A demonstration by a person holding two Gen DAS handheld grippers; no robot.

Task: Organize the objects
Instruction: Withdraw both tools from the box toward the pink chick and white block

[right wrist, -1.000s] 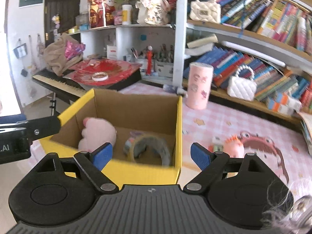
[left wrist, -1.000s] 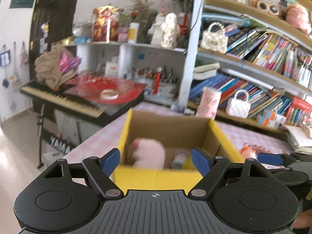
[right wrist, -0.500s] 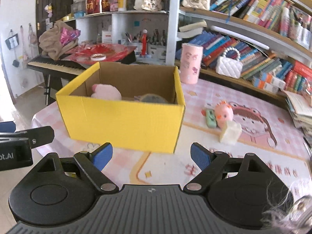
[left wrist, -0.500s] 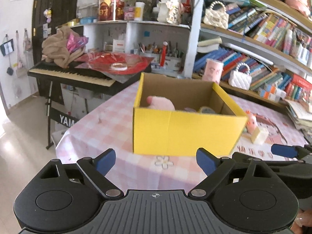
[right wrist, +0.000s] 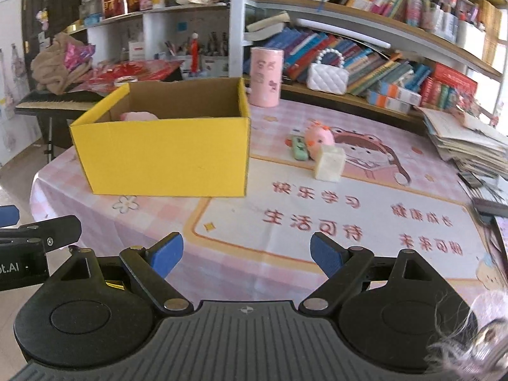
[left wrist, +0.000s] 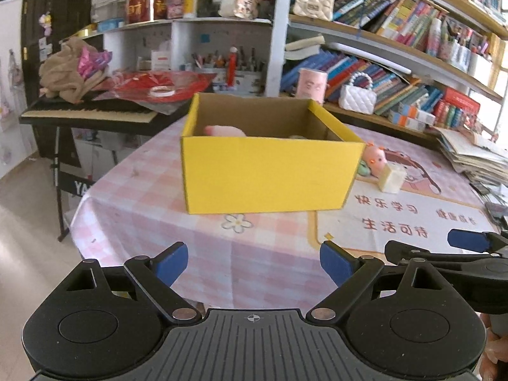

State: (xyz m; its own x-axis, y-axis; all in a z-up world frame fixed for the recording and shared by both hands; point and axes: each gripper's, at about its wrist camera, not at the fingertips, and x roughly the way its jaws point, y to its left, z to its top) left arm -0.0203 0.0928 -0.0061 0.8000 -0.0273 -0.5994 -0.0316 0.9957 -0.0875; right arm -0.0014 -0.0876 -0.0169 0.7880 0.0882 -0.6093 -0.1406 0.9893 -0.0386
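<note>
Standing on the surface (right wrist: pixel 317 222), the yellow box (right wrist: pixel 165 155) holds a pink plush (right wrist: pixel 139 116); the left gripper (left wrist: pixel 254 262) and right gripper (right wrist: pixel 246 250) hover before it, both spread and empty.

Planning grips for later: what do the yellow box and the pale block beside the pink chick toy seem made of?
Yellow box: likely corrugated cardboard, matte yellow outside, raw brown inside, creased corners. Pale block: possibly foam or sponge, going by its dull cream, slightly rough faces.

Matt yellow cardboard box (left wrist: pixel 266 174), glossy tablecloth (left wrist: pixel 270 254)
</note>
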